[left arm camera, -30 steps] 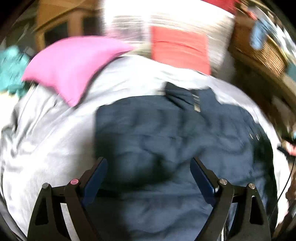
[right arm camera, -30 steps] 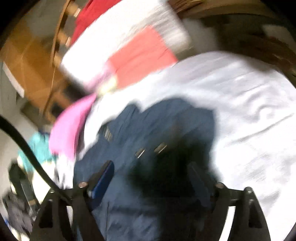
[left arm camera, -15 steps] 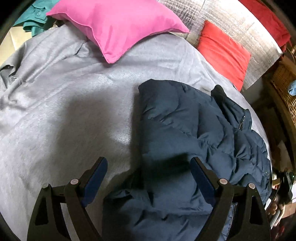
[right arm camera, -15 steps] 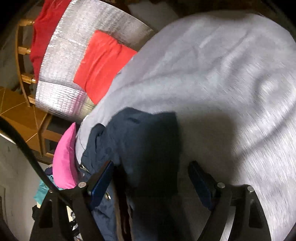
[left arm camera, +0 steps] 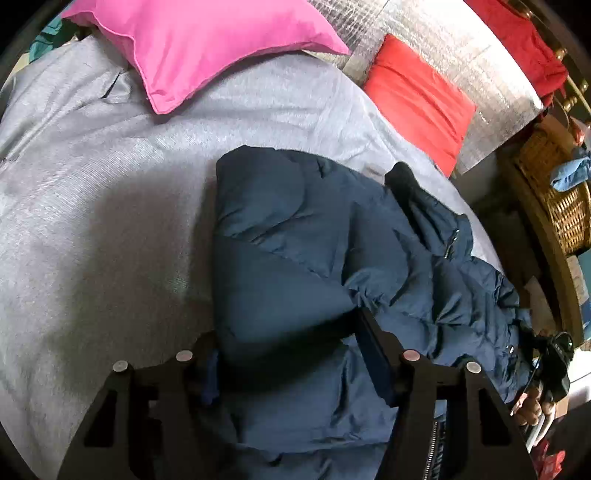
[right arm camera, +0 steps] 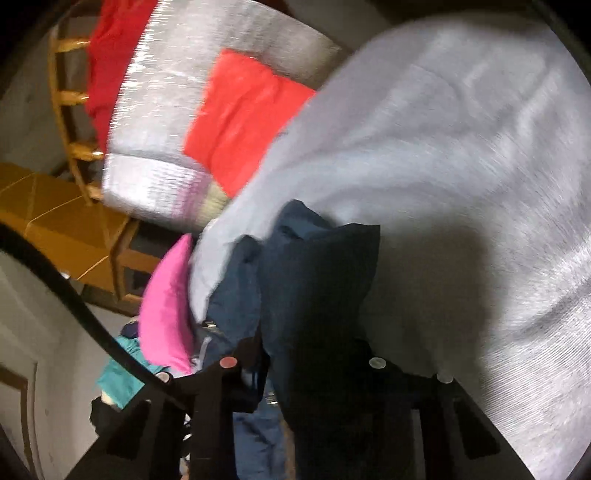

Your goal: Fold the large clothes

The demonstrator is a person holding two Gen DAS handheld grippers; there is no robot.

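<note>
Two hand-held grippers take hold of a navy quilted puffer jacket [left arm camera: 295,258] lying on a bed under a grey woven bedspread [left arm camera: 92,221]. The left gripper [left arm camera: 288,354] has just been closing, and its fingers [left arm camera: 373,354] are now clamped on a thick padded fold at the jacket's near edge, the fabric bulging up between them. The right gripper [right arm camera: 306,354] has likewise been closing and its fingers pinch a dark corner of the same jacket, which rises between them in the right wrist view (that view is motion-blurred, so the exact contact is hard to read).

Beyond the left fingers the rest of the jacket spreads away to the right, its black collar [left arm camera: 406,184] and zip uppermost; farther off sit a pink square cushion [left arm camera: 203,48] and a red cushion [left arm camera: 417,99] against a silver quilted headboard [left arm camera: 424,33].

The step in hand appears to be securing both near corners. The next move likely calls for lifting the two grips together and carrying the edge over the body, keeping it taut and level so the bulky padding folds evenly.
</note>
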